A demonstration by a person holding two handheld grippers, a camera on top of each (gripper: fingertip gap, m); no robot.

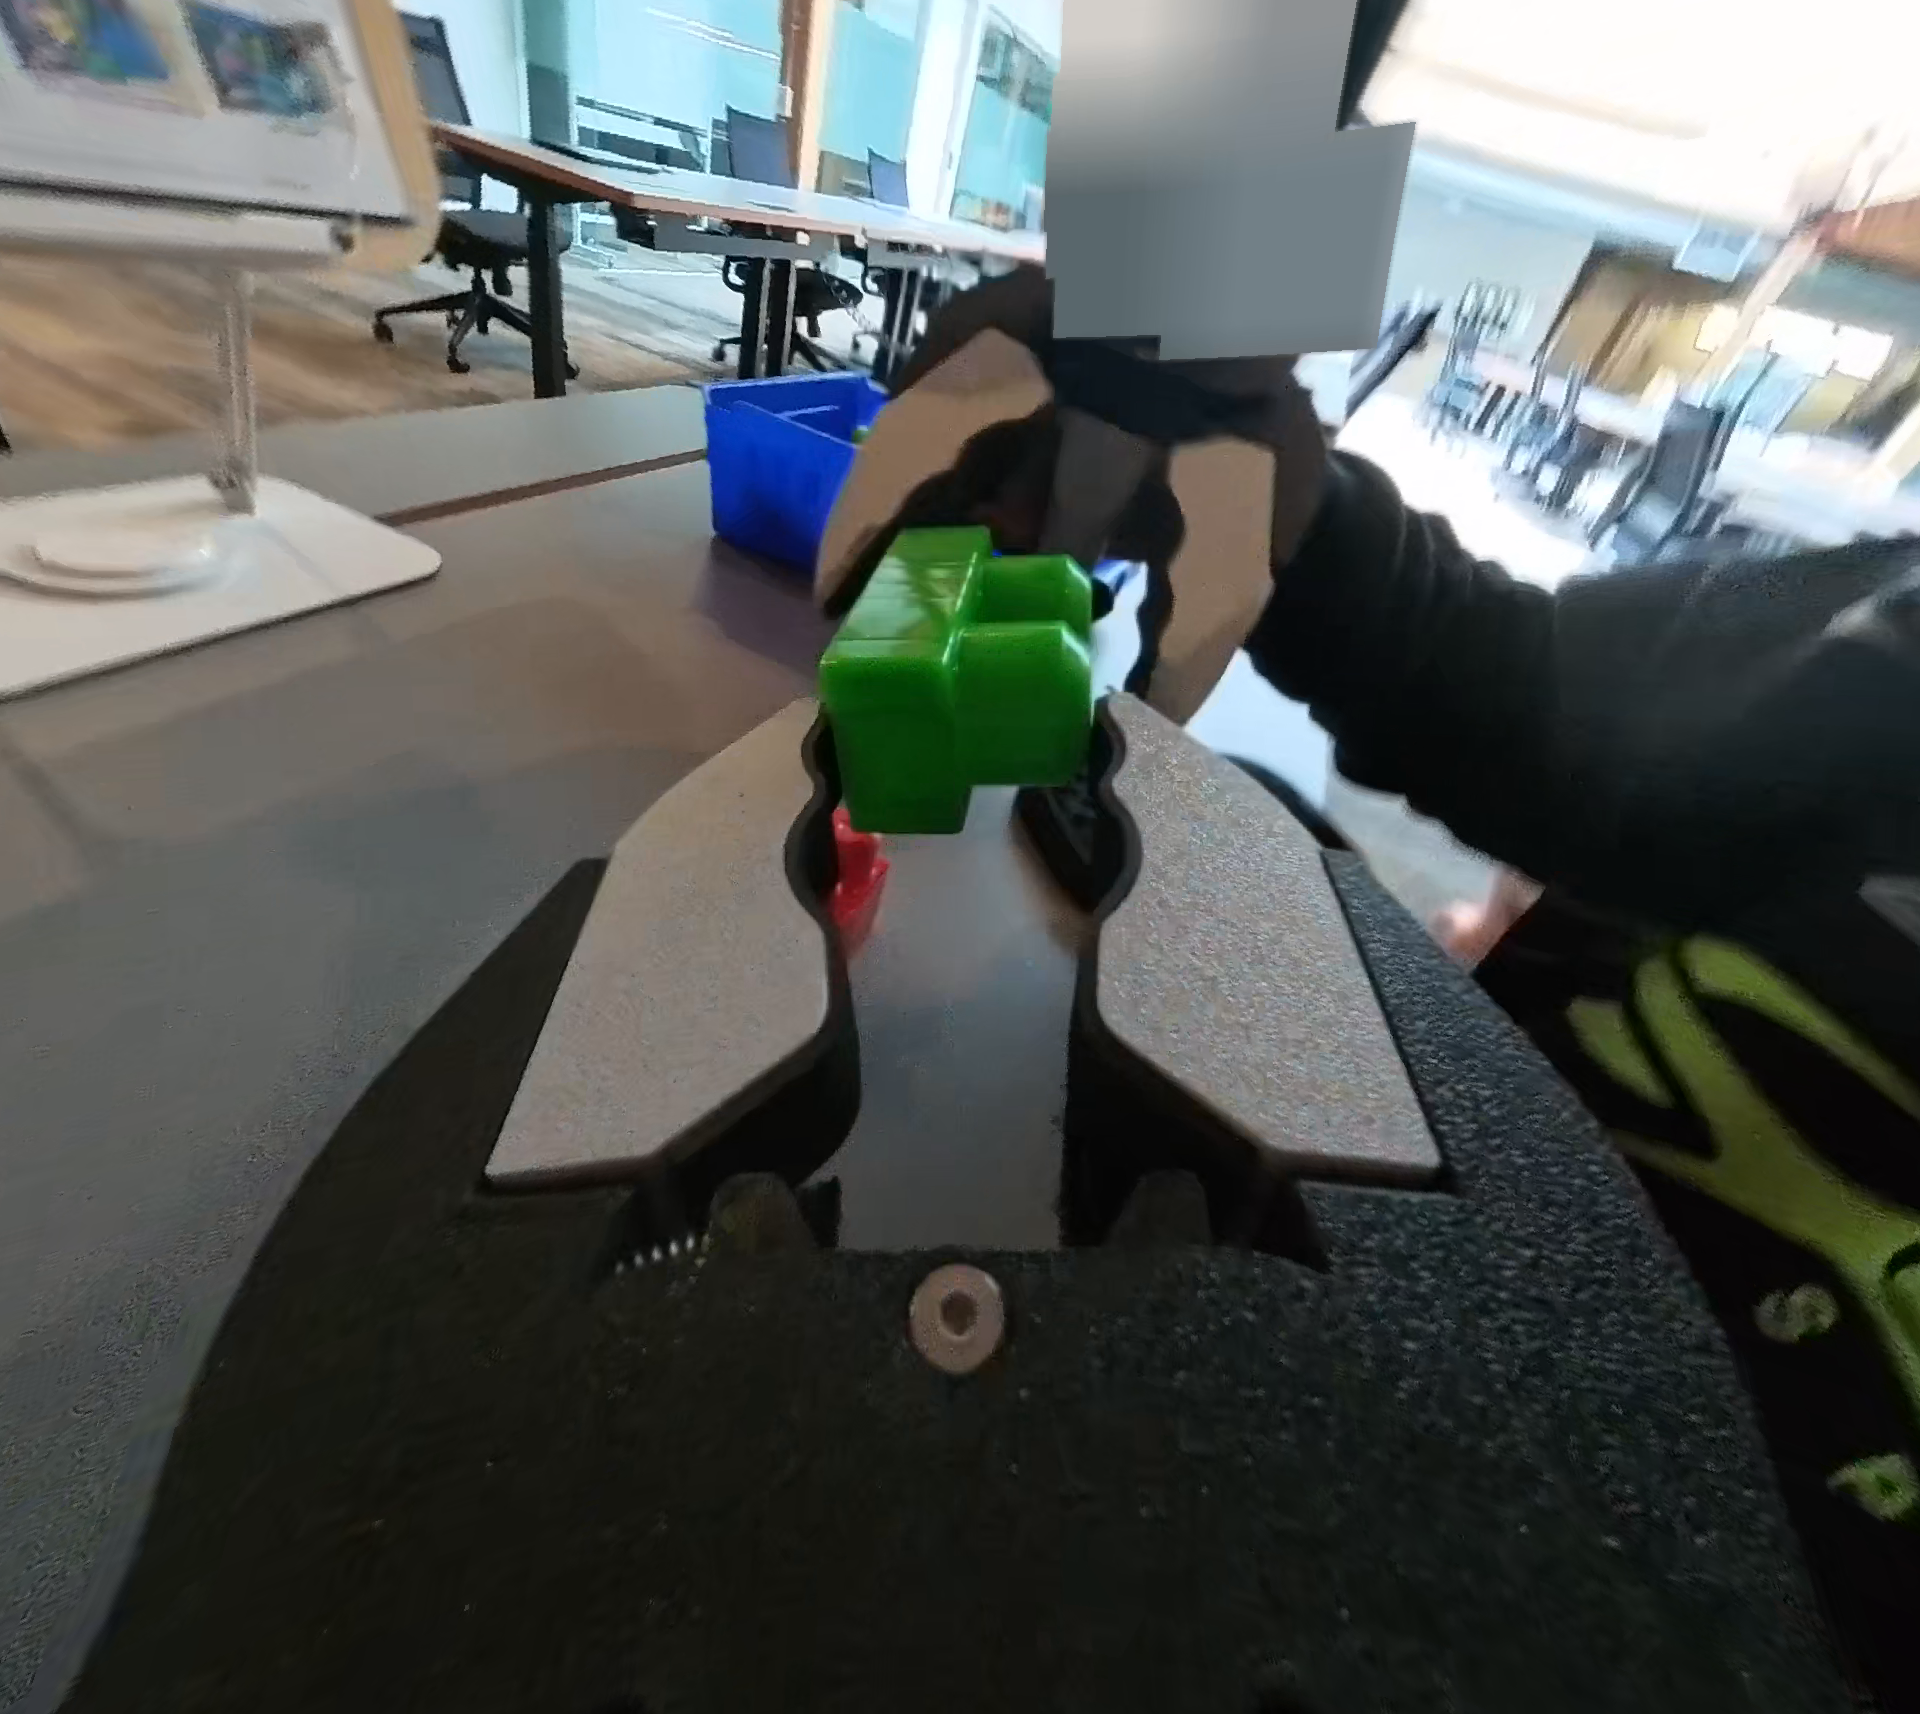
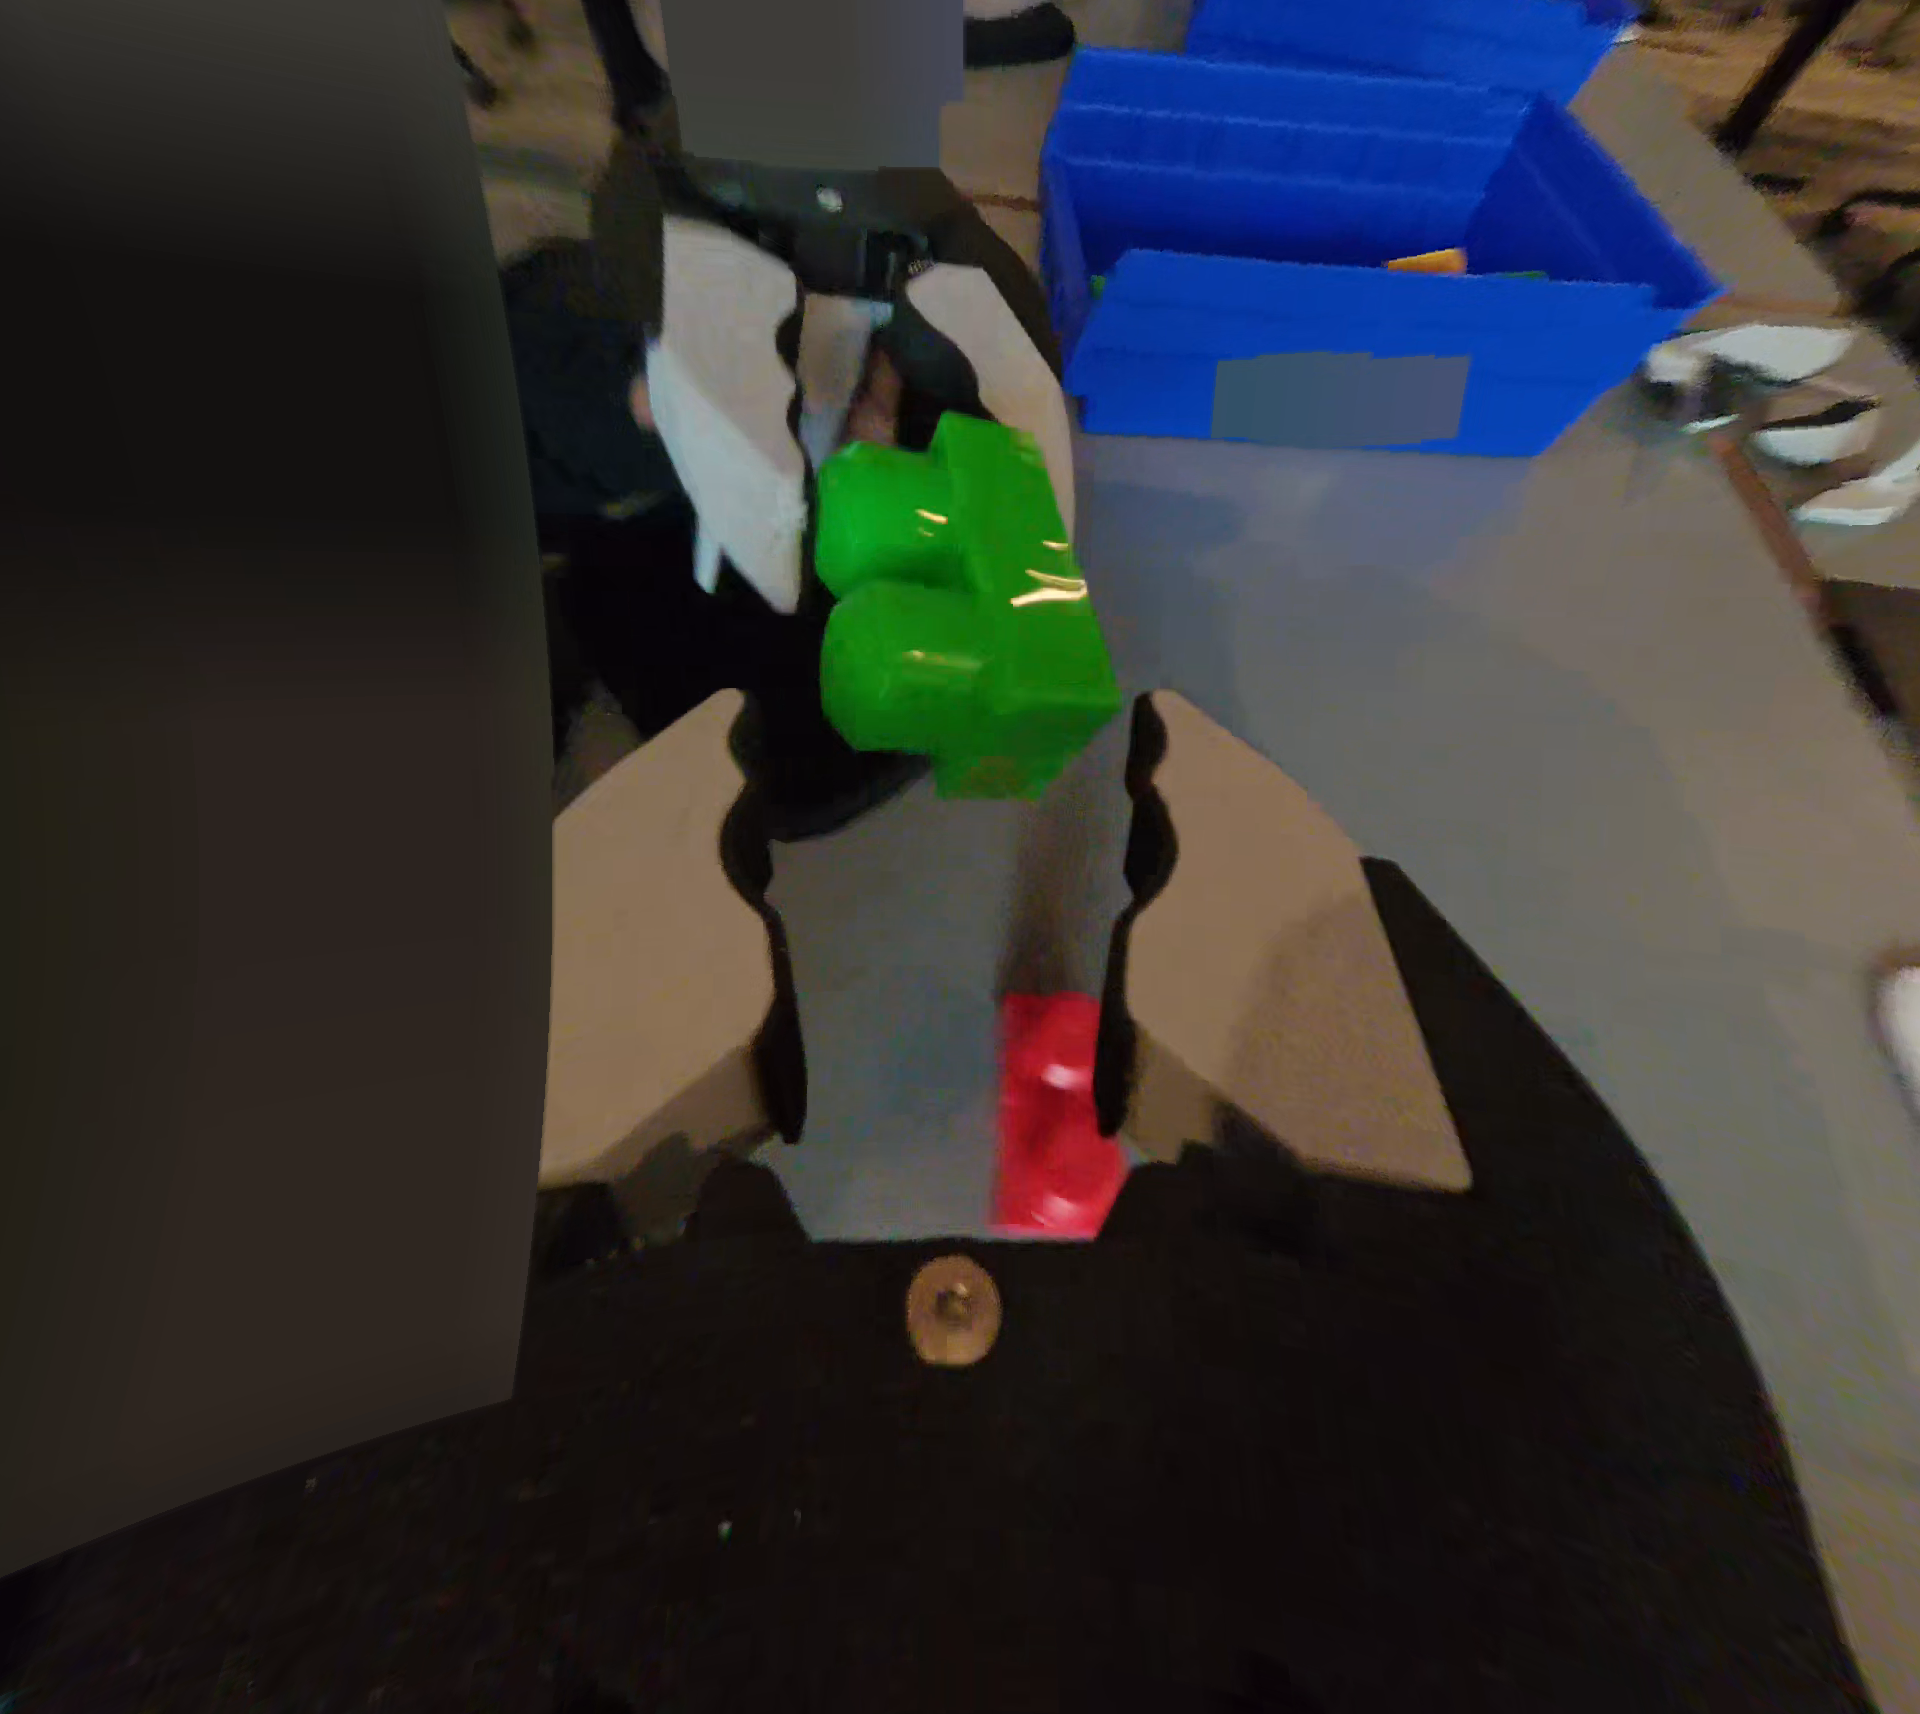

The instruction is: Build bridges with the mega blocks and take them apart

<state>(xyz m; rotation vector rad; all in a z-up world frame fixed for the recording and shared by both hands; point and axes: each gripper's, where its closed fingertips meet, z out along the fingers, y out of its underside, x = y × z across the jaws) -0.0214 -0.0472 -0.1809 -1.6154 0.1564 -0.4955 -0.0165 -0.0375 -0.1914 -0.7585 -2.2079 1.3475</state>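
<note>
Tabletop point(image 1: 312, 729): dark grey, smooth, faintly glossy. A white stand point(image 1: 156, 542) with a flat base sits at its far left, carrying a tilted board with printed pictures; both blurred.

Blue bins point(image 2: 1351, 210): rigid plastic, ribbed walls, lined up in a row along the far side of the tabletop. The nearest one holds something yellow-orange and a bit of green, mostly hidden by its wall. A farther bin shows a row of small round orange and red pieces at the rim. Only one bin point(image 1: 779, 459) shows in the left wrist view, partly blocked by the right gripper.

A black sleeve point(image 1: 1558, 698) reaches in from the right, crossing the view behind the blocks.

Left gripper point(image 1: 956, 719): grey grainy pads on black textured housing, fingers clamped on the near end of the green block point(image 1: 956, 688).

Right gripper point(image 2: 935, 719): fingers spread apart around the block's other end; whether they press on it, I cannot tell.

Green block: glossy plastic, chunky, two rounded studs on one side, held in the air above the tabletop between the two grippers.

Red block point(image 2: 1049, 1124): glossy, studded, lying on the tabletop below, partly hidden behind a finger.
</note>
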